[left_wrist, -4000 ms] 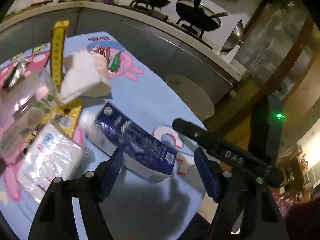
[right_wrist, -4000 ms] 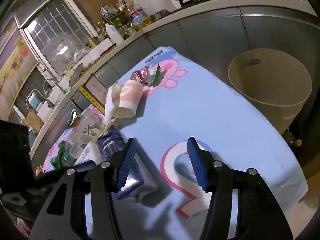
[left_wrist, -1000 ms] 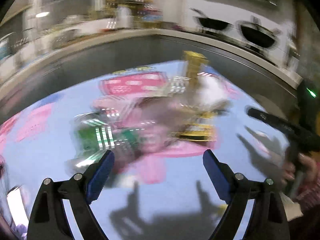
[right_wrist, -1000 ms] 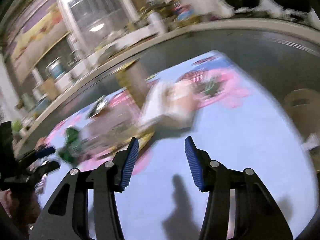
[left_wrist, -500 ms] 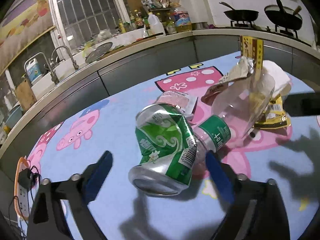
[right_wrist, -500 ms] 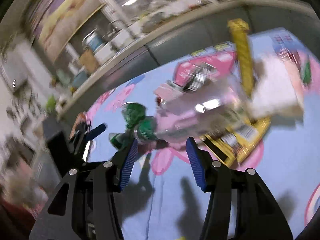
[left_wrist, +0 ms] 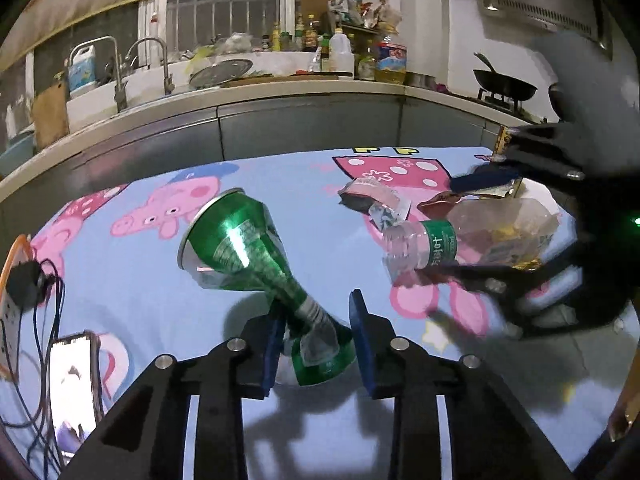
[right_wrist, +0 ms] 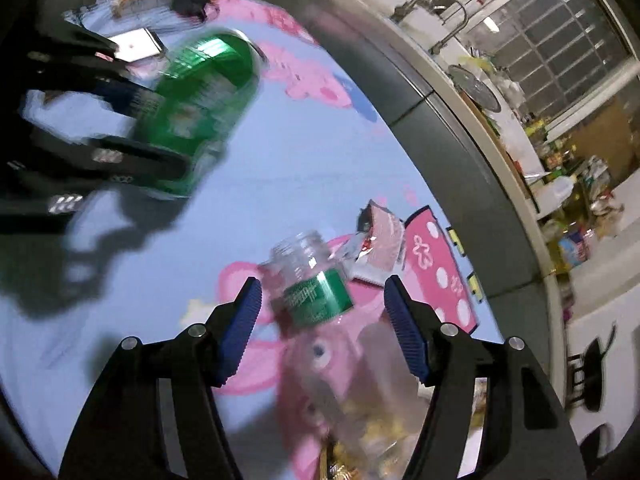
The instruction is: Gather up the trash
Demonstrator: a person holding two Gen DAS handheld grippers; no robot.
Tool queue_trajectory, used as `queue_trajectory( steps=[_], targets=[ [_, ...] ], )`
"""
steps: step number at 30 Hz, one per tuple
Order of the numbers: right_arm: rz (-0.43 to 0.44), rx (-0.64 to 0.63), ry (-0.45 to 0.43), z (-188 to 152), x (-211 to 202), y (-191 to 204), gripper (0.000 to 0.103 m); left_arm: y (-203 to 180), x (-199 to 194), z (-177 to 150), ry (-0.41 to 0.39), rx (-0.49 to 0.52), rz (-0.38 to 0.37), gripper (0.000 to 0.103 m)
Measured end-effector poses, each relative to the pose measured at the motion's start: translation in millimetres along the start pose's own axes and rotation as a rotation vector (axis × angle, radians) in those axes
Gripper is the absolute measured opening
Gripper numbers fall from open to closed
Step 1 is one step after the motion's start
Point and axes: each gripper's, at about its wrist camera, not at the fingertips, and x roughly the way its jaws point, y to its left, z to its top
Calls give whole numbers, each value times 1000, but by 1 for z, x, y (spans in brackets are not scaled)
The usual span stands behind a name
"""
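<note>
Blue-padded fingers (left_wrist: 362, 336) of the left gripper (left_wrist: 316, 340) are closing on the crumpled near end of a crushed green aluminium can (left_wrist: 248, 256); both pads press it, and its round far end tilts up and away over the light blue cartoon-print tablecloth (left_wrist: 140, 280). The right gripper (right_wrist: 322, 328) is opening, its ridged blue pads either side of a clear plastic bottle with a green label (right_wrist: 316, 300), neither pad visibly touching it. The uncapped bottle lies on the cloth, neck pointing away from that gripper. Just beyond it lies a torn silver-and-pink foil wrapper (right_wrist: 380, 248). A white-screened phone (left_wrist: 74, 384) lies at the cloth's left edge, beside black cables (left_wrist: 40, 308).
</note>
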Motion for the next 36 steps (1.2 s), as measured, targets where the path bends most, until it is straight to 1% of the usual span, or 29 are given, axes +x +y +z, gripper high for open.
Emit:
queue_trajectory(
  steps=[1,2,3,4,5,6,7,10,11,13,14,17,19,25,27,30,33,36],
  targets=[
    [-5,-7,22,8,9,2,67,0,-2,-2,1,0,1,29],
    [-3,-13,48,12,15,3,67,-1,-3,-3,3,-1,2,28],
    [0,-20,76,16,24,4,64,-2,-4,-4,4,-3,0,27],
    [6,-25,97,18,33,6,48,-2,-5,-5,5,-7,-2,26],
    [11,-35,121,19,39,7,46,-2,-6,-6,6,-11,-2,23],
    [-5,-46,119,17,42,12,43,-1,-6,-6,8,-14,-4,21],
    [-12,-55,98,16,37,13,41,-1,-6,-7,13,-22,-10,18],
    [10,18,0,14,3,4,39,1,-11,-9,16,-44,-39,15],
    [20,71,-56,12,-19,-5,39,2,-13,-9,18,-54,-55,14],
    [16,155,-132,8,-48,-18,39,1,-16,-9,17,-69,-83,13],
    [12,219,-189,1,-70,-30,39,1,-17,-7,16,-75,-96,12],
    [-12,385,-293,-22,-109,-58,39,-1,-20,-3,15,-105,-148,11],
    [-25,498,-337,-41,-127,-74,39,-3,-22,1,13,-120,-184,11],
    [-75,768,-446,-101,-172,-105,38,-13,-26,15,16,-147,-270,11],
    [-73,844,-475,-119,-181,-117,38,-19,-27,21,17,-142,-288,11],
    [-51,937,-494,-145,-188,-134,38,-33,-28,30,21,-119,-313,11],
    [-25,994,-490,-171,-190,-141,38,-57,-35,37,19,-75,-349,11],
    [-15,1012,-482,-187,-191,-140,37,-81,-38,41,31,-42,-391,11]
  ],
)
